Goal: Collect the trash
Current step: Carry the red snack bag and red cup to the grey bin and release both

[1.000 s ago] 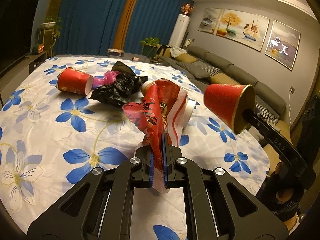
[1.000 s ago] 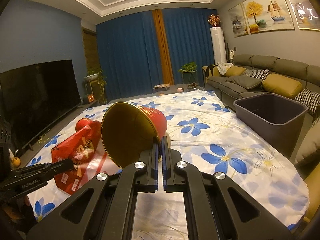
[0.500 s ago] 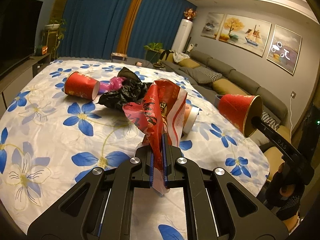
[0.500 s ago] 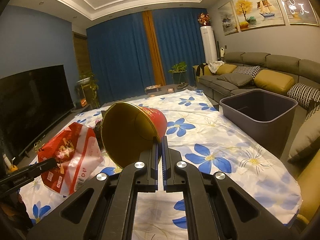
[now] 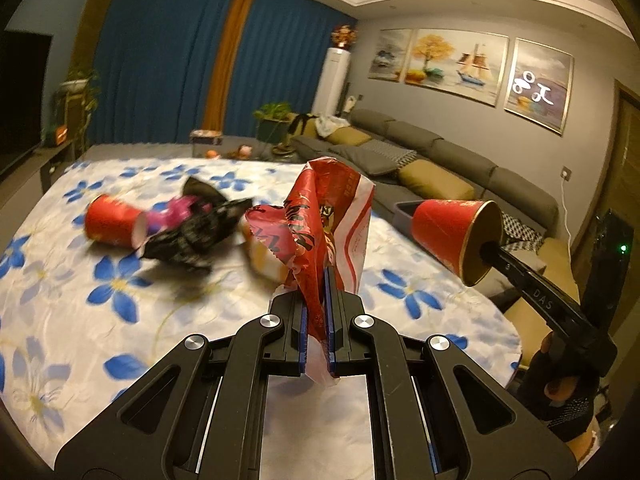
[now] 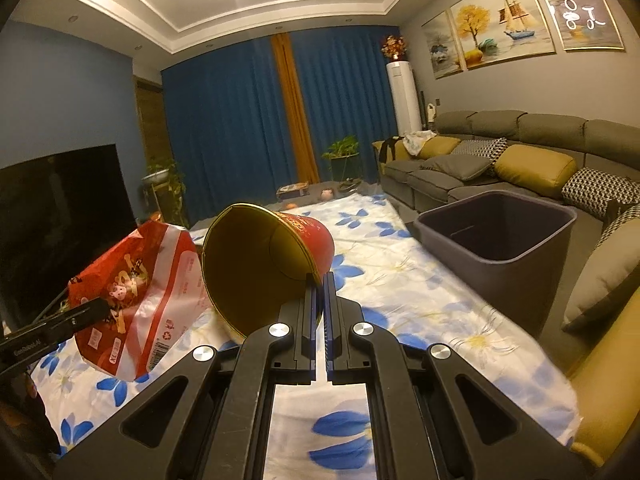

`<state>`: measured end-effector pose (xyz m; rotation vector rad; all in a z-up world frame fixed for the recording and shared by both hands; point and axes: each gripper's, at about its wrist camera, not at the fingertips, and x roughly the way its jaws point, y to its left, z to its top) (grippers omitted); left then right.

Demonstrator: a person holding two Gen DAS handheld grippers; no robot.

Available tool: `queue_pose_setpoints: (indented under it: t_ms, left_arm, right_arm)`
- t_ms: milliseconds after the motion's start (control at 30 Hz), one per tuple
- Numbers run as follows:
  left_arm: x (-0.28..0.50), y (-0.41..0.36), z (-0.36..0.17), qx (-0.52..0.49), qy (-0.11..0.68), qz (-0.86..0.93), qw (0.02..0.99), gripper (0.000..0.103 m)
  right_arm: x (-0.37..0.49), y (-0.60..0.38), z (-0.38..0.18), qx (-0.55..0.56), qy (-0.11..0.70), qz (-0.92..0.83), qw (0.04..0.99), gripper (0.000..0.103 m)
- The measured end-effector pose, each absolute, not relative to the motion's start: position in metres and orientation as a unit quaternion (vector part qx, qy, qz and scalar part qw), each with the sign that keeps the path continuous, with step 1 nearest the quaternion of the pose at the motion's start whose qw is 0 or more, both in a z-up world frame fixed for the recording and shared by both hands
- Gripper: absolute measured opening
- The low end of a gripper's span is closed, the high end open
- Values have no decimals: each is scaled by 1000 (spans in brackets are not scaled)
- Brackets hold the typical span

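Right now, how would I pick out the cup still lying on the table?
On the flowered tablecloth, look toward the far left side by the black crumpled bag. The red paper cup lies on its side there, touching the pile, unlike the lifted cup.

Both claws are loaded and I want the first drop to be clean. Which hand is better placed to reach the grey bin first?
Probably the right. The right claw, shut on the red cup, has the open bin just ahead on its right. The left claw, shut on the wrapper, sits farther across the table.
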<state>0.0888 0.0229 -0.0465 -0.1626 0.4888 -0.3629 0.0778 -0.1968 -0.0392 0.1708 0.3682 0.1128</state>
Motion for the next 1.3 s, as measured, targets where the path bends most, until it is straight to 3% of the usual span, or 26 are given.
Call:
queue_pose_setpoints:
  t_ms: [633, 1300]
  left_arm:
    - [176, -158, -3, -42, 203, -299, 931, 6]
    - [273, -270, -35, -24, 235, -319, 918, 6]
  right_arm:
    - [115, -330, -9, 87, 138, -94, 982, 4]
    - [184, -407, -24, 107, 155, -146, 971, 4]
